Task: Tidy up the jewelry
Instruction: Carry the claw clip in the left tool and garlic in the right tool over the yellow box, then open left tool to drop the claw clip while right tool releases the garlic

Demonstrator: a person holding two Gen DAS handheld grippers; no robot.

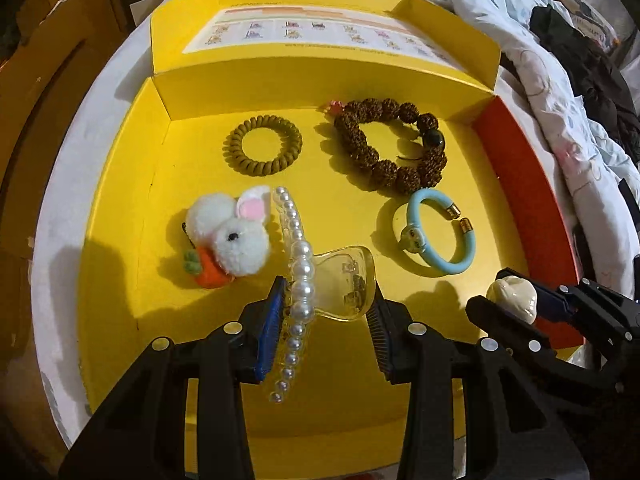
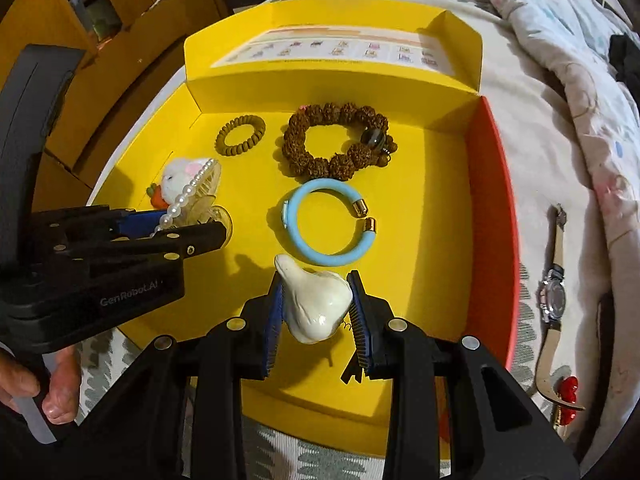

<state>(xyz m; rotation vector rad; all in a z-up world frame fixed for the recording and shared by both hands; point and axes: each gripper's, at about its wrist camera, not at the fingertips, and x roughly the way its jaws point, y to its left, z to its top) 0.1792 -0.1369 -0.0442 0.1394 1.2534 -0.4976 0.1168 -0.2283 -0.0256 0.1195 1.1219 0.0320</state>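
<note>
Both grippers reach forward over the open yellow cardboard box (image 1: 132, 208), side by side, the left gripper (image 1: 326, 308) pinching a clear plastic hair claw trimmed with a row of white pearls (image 1: 316, 280) between its ribbed fingers, the pearl strip pressed against the blue pad of the left finger (image 1: 270, 320). The right gripper (image 2: 316, 312) has its fingers closed on a glossy cream shell-shaped hair clip (image 2: 314, 304), whose narrow end points away toward the box's far wall; both held pieces are above the box floor near its front edge. On the matte yellow floor lie a fuzzy white pompom rabbit with a felt orange carrot (image 1: 230, 236) at the left, an olive spiral coil hair tie (image 1: 262, 147) behind it, a bracelet of knobbly brown seed beads with one dark polished bead (image 1: 394, 146) at the far right, and a smooth light-blue open bangle with gold end caps (image 1: 436, 232) just in front of the beads, none touching another. The box's right wall is orange-red, and its raised lid carries a printed chart. Only the right wrist view shows a wristwatch with a pale leather strap (image 2: 554, 292) lying on the patterned bedding (image 2: 580, 128) outside that wall, a red ornament (image 2: 568, 394) near the strap's end, and the person's left hand (image 2: 40, 384) gripping the left tool's handle.
</note>
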